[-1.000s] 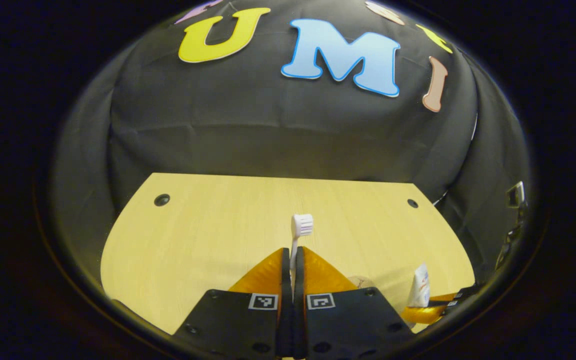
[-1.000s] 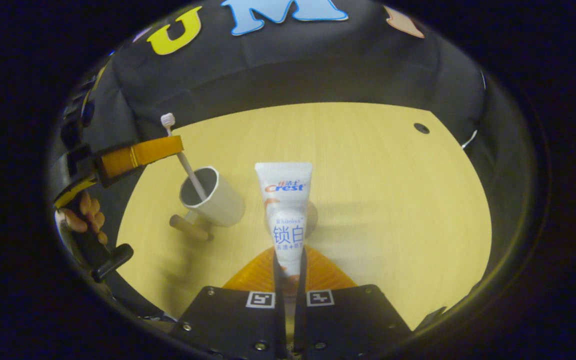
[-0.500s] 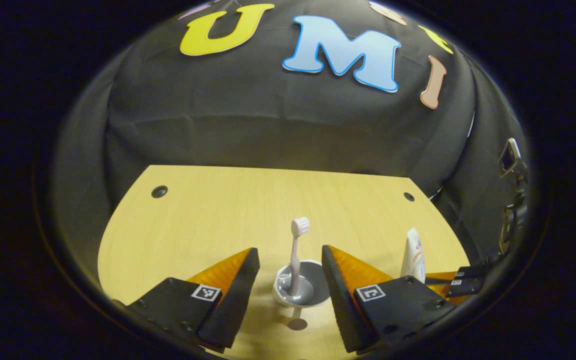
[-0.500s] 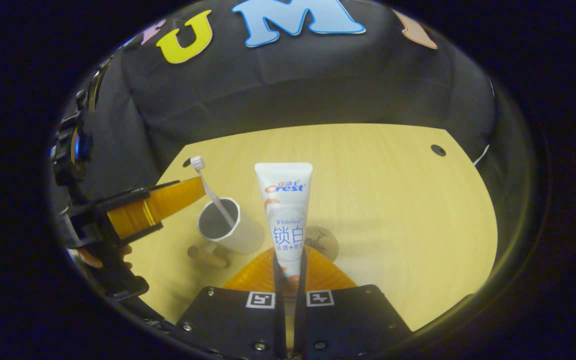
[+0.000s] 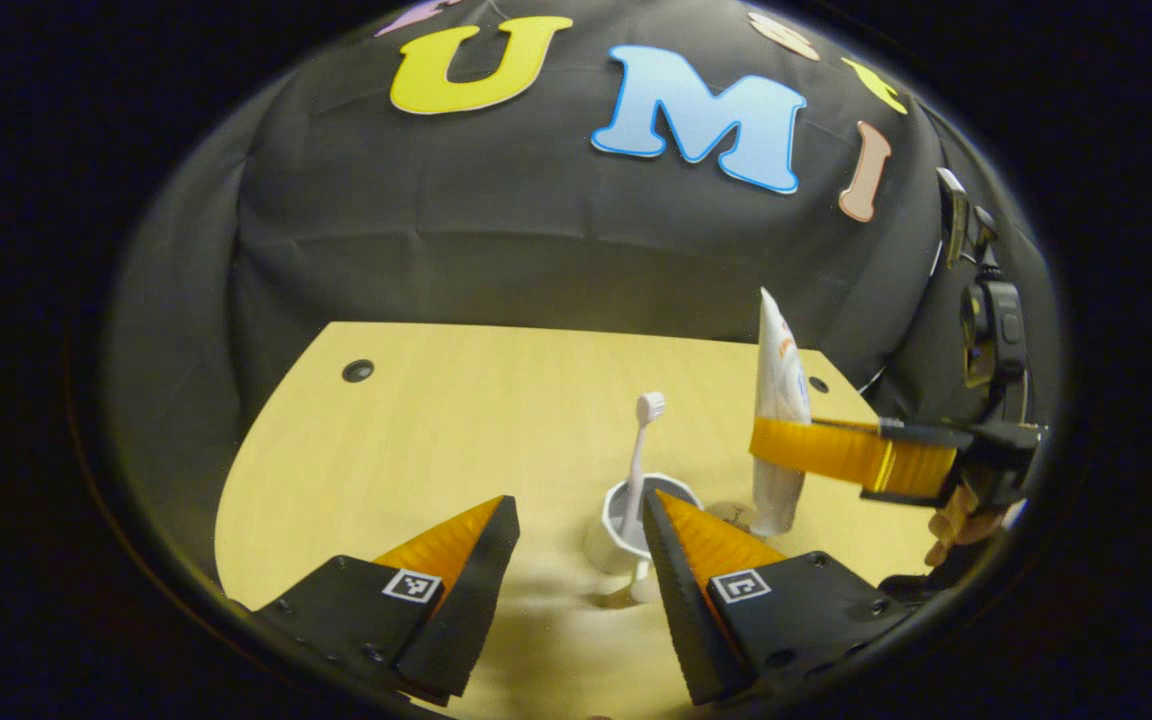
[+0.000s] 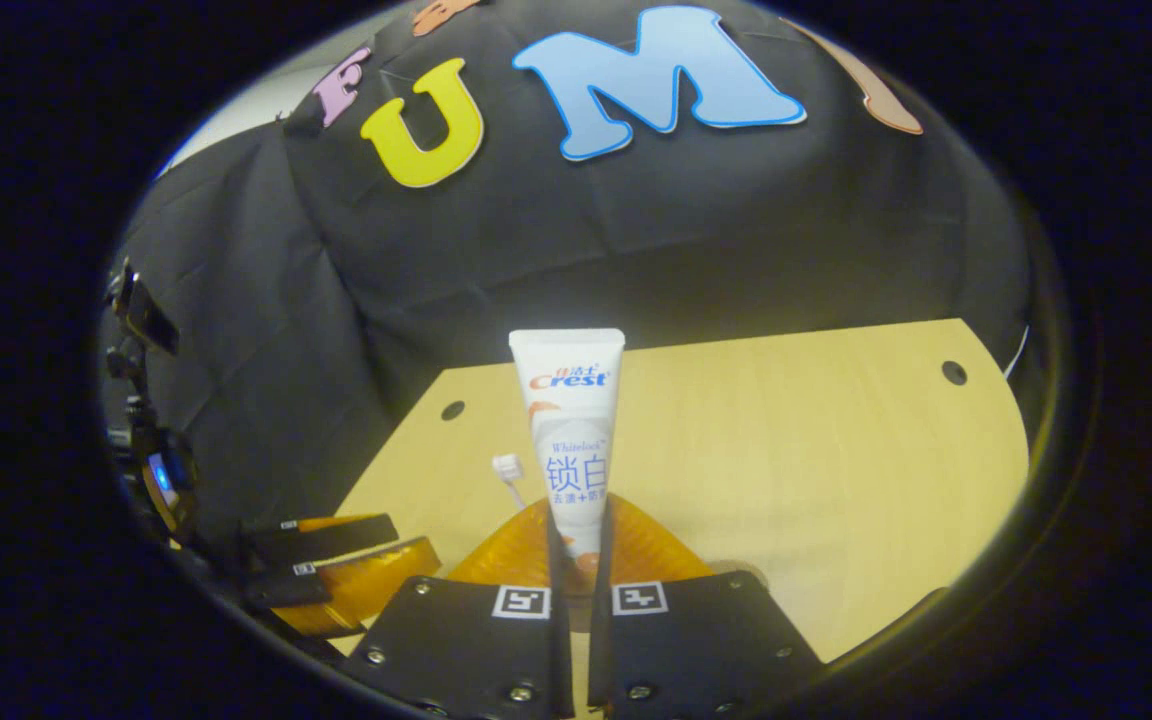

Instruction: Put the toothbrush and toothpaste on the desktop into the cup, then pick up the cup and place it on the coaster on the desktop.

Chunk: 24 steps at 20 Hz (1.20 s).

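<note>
In the left gripper view, the left gripper (image 5: pixel 576 520) is spread wide and holds nothing. Between its fingers a white cup (image 5: pixel 626 525) stands on the wooden desktop (image 5: pixel 456 420), with the toothbrush (image 5: pixel 639 450) upright inside. Just right, the right gripper (image 5: pixel 806 450) clamps the toothpaste (image 5: pixel 779 380) above the desk. In the right gripper view, the right gripper (image 6: pixel 576 545) pinches the upright toothpaste (image 6: pixel 571 430); the toothbrush head (image 6: pixel 507 468) shows just left of it.

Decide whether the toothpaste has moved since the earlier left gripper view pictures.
Yes. The toothpaste has risen from low at the desktop's right edge to hang beside the cup, pinched in the right claw.
</note>
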{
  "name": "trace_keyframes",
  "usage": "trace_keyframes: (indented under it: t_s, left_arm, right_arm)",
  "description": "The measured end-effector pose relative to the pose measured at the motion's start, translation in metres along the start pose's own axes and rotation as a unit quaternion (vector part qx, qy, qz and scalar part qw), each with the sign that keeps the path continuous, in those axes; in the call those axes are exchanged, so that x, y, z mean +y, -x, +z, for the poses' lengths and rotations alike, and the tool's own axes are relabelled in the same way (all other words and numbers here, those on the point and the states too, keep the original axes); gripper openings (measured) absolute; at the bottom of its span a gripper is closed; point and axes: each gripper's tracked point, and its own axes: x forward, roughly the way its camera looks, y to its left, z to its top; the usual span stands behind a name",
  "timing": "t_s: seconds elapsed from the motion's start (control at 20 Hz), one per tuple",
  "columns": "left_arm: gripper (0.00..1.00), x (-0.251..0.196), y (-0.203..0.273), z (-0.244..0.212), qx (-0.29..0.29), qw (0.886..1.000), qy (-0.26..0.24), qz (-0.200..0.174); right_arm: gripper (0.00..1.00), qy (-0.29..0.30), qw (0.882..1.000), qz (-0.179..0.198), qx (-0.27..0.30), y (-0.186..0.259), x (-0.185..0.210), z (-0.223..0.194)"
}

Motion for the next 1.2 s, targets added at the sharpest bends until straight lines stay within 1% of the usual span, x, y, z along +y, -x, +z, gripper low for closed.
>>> trace_keyframes:
  t_s: [0.1, 0.3, 0.5, 0.65, 0.75, 0.9, 1.05, 1.2]
  left_arm:
    - [0.83, 0.017, 0.017, -0.007, 0.001, 1.0, 0.013, 0.013]
    - [0.83, 0.047, 0.043, -0.024, 0.005, 0.998, 0.036, 0.045]
    - [0.83, 0.069, 0.071, -0.042, 0.01, 0.996, 0.056, 0.075]
    - [0.83, 0.079, 0.088, -0.057, 0.019, 0.993, 0.064, 0.094]
    - [0.84, 0.084, 0.096, -0.065, 0.023, 0.992, 0.066, 0.103]
    - [0.83, 0.08, 0.102, -0.072, 0.027, 0.991, 0.073, 0.106]
    - [0.83, 0.07, 0.103, -0.074, 0.03, 0.992, 0.072, 0.1]
    - [0.83, 0.061, 0.099, -0.074, 0.032, 0.993, 0.063, 0.092]
  right_arm:
    - [0.08, -0.01, 1.0, 0.01, -0.005, -0.013, 0.009, 0.005]
    - [0.08, -0.016, 1.0, 0.017, -0.009, -0.032, 0.022, 0.003]
    - [0.08, 0.005, 1.0, -0.013, -0.015, -0.052, 0.019, -0.003]
    - [0.08, 0.011, 1.0, -0.024, -0.012, -0.061, 0.017, -0.017]
    - [0.09, 0.013, 1.0, -0.024, -0.01, -0.066, 0.017, -0.023]
    - [0.08, 0.01, 1.0, -0.015, -0.025, -0.067, 0.018, -0.029]
    - [0.08, 0.025, 0.999, -0.026, -0.024, -0.065, 0.015, -0.041]
    - [0.08, 0.025, 0.999, -0.027, -0.021, -0.061, 0.013, -0.047]
